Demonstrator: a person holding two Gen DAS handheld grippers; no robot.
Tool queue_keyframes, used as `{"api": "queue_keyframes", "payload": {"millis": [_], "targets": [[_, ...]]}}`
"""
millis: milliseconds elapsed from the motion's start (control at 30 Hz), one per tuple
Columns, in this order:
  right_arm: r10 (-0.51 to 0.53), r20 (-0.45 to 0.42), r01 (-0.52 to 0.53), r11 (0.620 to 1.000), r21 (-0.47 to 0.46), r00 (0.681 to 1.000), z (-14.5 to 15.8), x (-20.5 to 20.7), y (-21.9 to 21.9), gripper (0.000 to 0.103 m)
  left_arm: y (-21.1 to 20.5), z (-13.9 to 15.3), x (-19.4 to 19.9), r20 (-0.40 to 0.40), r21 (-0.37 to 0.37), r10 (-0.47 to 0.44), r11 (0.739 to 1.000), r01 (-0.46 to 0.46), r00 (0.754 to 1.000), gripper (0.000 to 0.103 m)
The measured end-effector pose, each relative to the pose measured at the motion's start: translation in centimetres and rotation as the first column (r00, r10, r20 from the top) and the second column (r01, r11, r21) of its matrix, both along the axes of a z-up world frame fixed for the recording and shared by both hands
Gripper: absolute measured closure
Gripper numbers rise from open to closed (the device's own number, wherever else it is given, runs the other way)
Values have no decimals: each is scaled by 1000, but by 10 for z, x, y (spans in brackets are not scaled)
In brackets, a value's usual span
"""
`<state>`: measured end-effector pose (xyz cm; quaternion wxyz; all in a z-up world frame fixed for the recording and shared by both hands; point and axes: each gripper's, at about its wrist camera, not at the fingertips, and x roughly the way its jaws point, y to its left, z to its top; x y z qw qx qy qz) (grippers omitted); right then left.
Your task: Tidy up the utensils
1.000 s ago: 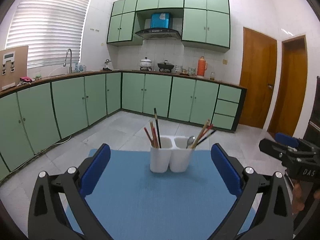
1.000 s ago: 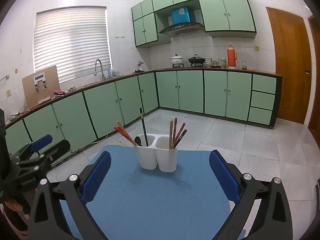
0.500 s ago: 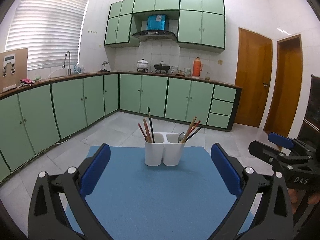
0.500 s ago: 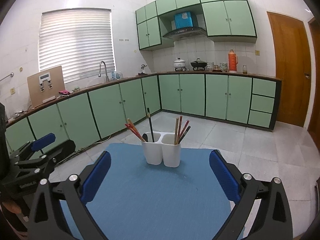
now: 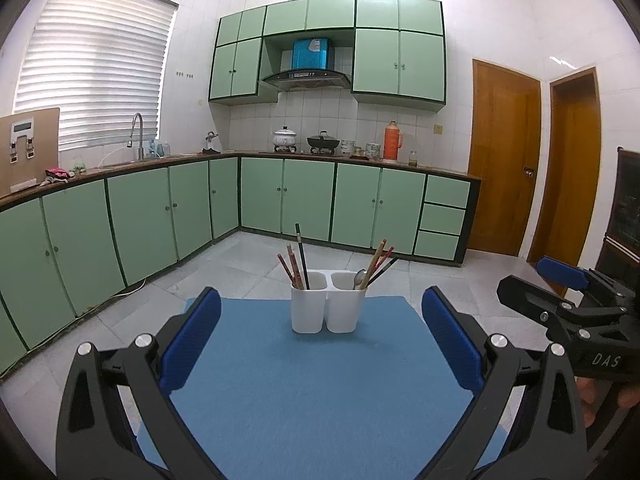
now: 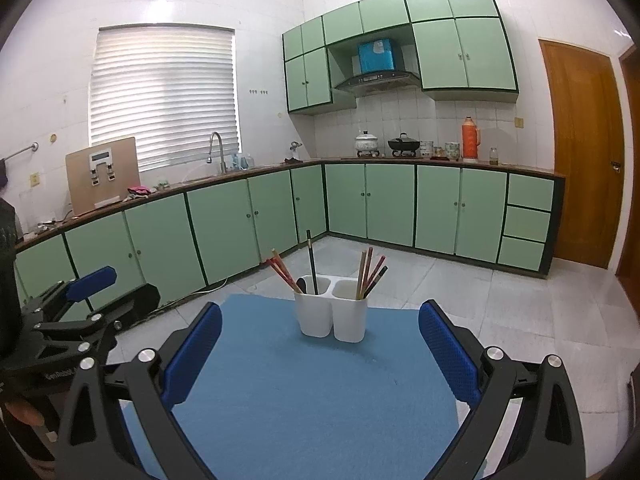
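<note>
Two compartments make up the white utensil holder, which is stood upright near the far edge of the blue mat covering the bench. In the left wrist view, reddish and wooden chopsticks and one black chopstick are seen leaning in the left compartment, while a metal spoon is set in the right compartment beside more chopsticks fanned toward the right. The holder is also seen in the right wrist view, at the same far end of the mat.

The left tool is held spread wide and empty above the near part of the mat, its blue pads kept well apart from the holder. The right tool is likewise held released, with nothing between its pads, and is pointed at the holder from the near side. In the left wrist view the right tool is seen off the mat's right edge; in the right wrist view the left tool is seen off the left edge. Green cabinets are ranged behind, along the kitchen walls.
</note>
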<state>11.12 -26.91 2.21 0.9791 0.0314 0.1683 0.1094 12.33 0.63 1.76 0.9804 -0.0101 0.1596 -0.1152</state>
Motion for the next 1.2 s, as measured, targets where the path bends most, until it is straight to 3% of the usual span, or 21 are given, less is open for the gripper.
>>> {"api": "queue_keyframes", "payload": {"millis": [1200], "targets": [[14, 18, -13, 1000, -14, 1000, 3, -8, 6, 6, 5, 0, -11, 10, 10, 10, 1000, -10, 1000, 6]]}}
